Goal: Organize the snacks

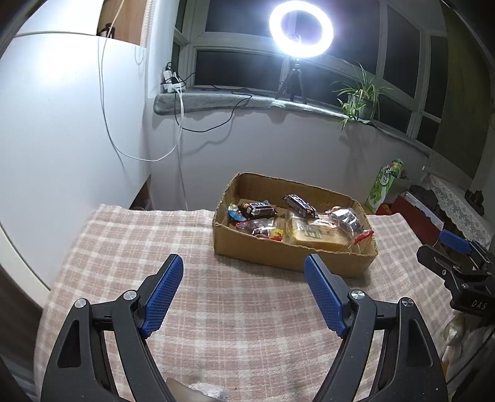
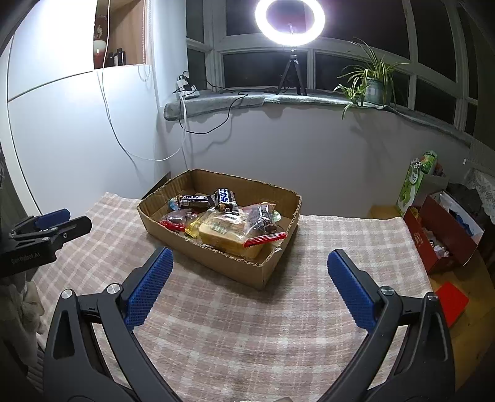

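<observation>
A shallow cardboard box (image 1: 278, 258) (image 2: 235, 269) stands on the checked tablecloth (image 1: 235, 309) (image 2: 247, 324). It holds several snacks: two dark chocolate bars (image 1: 258, 208) (image 2: 225, 199), a wrapped yellow cake (image 1: 312, 235) (image 2: 229, 236), small candy bags (image 1: 263, 230) (image 2: 178, 218) and a clear bag with a red strip (image 2: 263, 225). My left gripper (image 1: 244, 263) is open and empty, above the cloth in front of the box. My right gripper (image 2: 249, 258) is open and empty, near the box's front corner. Each gripper shows at the edge of the other's view, the right (image 1: 458, 244) and the left (image 2: 51, 222).
A ring light on a tripod (image 1: 300, 29) (image 2: 289, 18) and a potted plant (image 1: 360, 96) (image 2: 371, 83) stand on the windowsill. A green carton (image 1: 385, 182) (image 2: 416, 182) and a red box (image 2: 442, 235) sit right of the table. Cables hang down the left wall.
</observation>
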`<state>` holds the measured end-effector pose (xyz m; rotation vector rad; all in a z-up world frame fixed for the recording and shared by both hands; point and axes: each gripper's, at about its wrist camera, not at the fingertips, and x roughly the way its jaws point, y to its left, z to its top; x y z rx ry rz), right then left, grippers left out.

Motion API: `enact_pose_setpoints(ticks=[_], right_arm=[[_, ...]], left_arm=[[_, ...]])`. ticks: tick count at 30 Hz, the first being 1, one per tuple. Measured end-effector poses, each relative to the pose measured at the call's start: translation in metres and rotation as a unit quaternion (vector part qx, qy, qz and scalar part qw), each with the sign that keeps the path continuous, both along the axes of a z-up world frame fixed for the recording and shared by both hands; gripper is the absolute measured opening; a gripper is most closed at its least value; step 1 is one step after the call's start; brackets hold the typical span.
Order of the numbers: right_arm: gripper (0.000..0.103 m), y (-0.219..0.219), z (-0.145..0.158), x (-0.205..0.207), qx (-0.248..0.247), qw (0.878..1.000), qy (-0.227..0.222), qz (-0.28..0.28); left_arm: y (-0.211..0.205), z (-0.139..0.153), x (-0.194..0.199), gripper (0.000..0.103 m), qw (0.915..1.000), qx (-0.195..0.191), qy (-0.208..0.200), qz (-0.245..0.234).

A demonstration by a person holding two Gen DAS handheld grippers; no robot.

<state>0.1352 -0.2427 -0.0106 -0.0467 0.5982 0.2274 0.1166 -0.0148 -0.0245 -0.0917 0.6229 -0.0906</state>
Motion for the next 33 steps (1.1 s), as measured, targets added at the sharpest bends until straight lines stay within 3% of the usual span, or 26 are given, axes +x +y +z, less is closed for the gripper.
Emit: enact_pose_setpoints(ticks=[33], right_arm=[[0.102,-0.0056,-0.0048,-0.0036,-0.006,1.0,0.004,-0.004]], left_arm=[[-0.0093,-0.0004,-0.0046,0.081,0.9999,0.0,0.0,-0.012]])
